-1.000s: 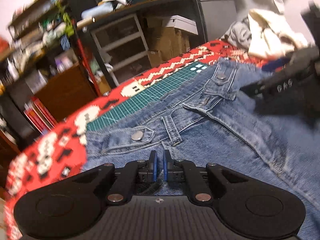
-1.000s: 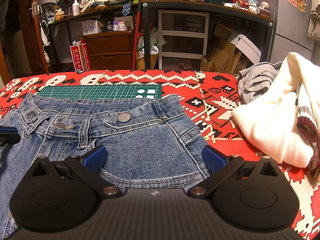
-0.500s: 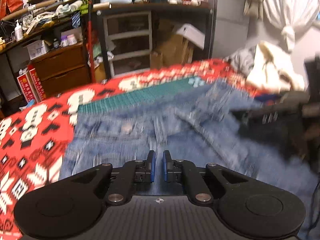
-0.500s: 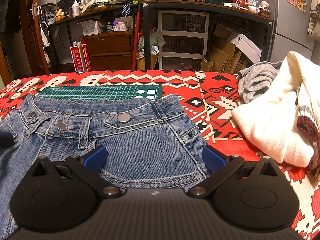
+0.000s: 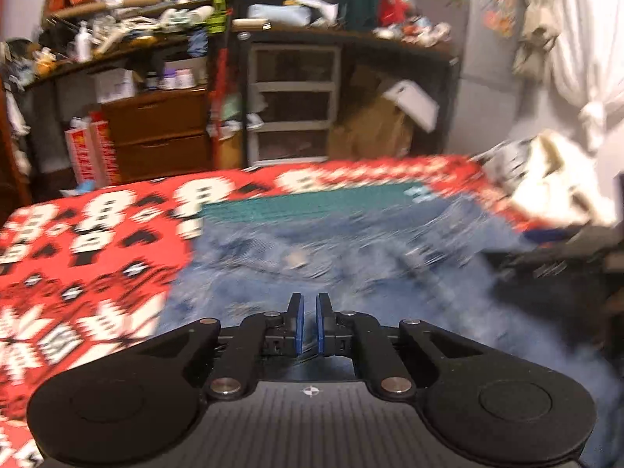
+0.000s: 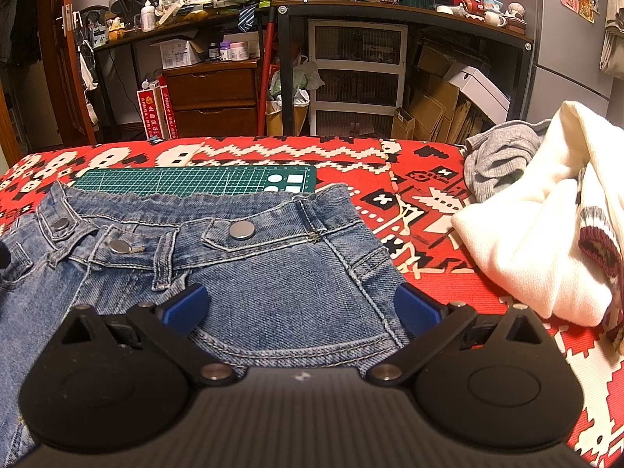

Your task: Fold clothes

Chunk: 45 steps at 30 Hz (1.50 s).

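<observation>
Left view motion-blurred, dim — right view sharp, warm-lit, fisheye-bent edges.

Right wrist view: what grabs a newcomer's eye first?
The blue jeans lie spread waistband-up across the middle of the red patterned blanket, their top edge overlapping a green cutting mat. A cream sweater is heaped at the right. The right gripper sits low over the denim, jaws wide open.

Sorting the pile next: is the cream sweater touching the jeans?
Apart. The right wrist view shows red patterned cloth between the jeans and the cream sweater.
</observation>
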{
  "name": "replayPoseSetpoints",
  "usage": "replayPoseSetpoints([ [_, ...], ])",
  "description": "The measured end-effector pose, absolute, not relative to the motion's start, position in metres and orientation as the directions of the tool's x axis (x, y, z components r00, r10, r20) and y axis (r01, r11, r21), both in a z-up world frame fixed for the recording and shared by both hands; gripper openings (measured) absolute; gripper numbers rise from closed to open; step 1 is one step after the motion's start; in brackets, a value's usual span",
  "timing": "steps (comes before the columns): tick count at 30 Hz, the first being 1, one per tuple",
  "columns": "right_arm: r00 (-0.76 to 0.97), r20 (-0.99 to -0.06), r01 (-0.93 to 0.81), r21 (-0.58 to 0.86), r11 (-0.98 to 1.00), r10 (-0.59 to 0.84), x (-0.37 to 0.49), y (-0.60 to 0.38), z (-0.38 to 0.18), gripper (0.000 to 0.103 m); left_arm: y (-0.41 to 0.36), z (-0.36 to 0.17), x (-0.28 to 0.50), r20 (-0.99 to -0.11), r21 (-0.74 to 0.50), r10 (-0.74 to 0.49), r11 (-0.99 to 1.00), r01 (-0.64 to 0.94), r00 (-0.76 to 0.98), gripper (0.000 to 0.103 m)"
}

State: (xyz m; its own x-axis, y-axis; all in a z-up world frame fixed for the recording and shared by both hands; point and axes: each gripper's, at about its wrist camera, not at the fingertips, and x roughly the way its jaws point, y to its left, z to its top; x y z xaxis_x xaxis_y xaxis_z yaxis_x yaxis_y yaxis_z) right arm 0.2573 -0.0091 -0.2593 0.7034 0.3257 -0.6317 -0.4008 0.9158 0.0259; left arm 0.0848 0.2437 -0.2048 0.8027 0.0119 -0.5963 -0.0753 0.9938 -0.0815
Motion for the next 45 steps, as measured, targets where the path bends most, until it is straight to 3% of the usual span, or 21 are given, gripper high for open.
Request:
replayPoseSetpoints([
  [4,0.704,-0.632,-0.401,0.026,0.916,0.326,0.258,-0.009,-0.260,0.102,0.231,-0.209,0.108,-0.627,-0.103,-0.021,0.993,-0.057,0.778,0.007],
  [7,0.704,-0.631,-0.401,0.026,0.916,0.326,0.258,-0.009,-0.260,0.102,0.226,-0.224,0.121,-0.665,-0.050,0.029,0.995,-0.083,0.746,0.009],
  [11,0.704,-0.631,-0.401,0.025,0.916,0.325,0.257,-0.009,-0.260,0.102,0.224,-0.226,0.118,-0.648,0.001,0.065,0.996,-0.085,0.759,0.013],
  [14,0.704,-0.631,-0.401,0.025,0.916,0.325,0.257,-0.009,-0.260,0.102,0.217,-0.225,0.118,-0.639,0.116,0.165,0.986,-0.118,0.751,0.003],
  [19,0.704,-0.631,-0.401,0.025,0.916,0.325,0.258,-0.009,-0.260,0.103,0.224,-0.212,0.114,-0.609,-0.108,-0.003,0.991,-0.079,0.793,0.003],
  [41,0.704,-0.631,-0.401,0.026,0.916,0.326,0.257,-0.009,-0.259,0.102,0.195,-0.227,0.173,-0.645,-0.052,-0.009,0.998,-0.031,0.764,0.000],
  [45,0.704,-0.631,-0.401,0.025,0.916,0.326,0.257,-0.009,-0.260,0.102,0.209,-0.221,0.166,-0.637,-0.135,-0.031,0.988,-0.072,0.770,0.001],
])
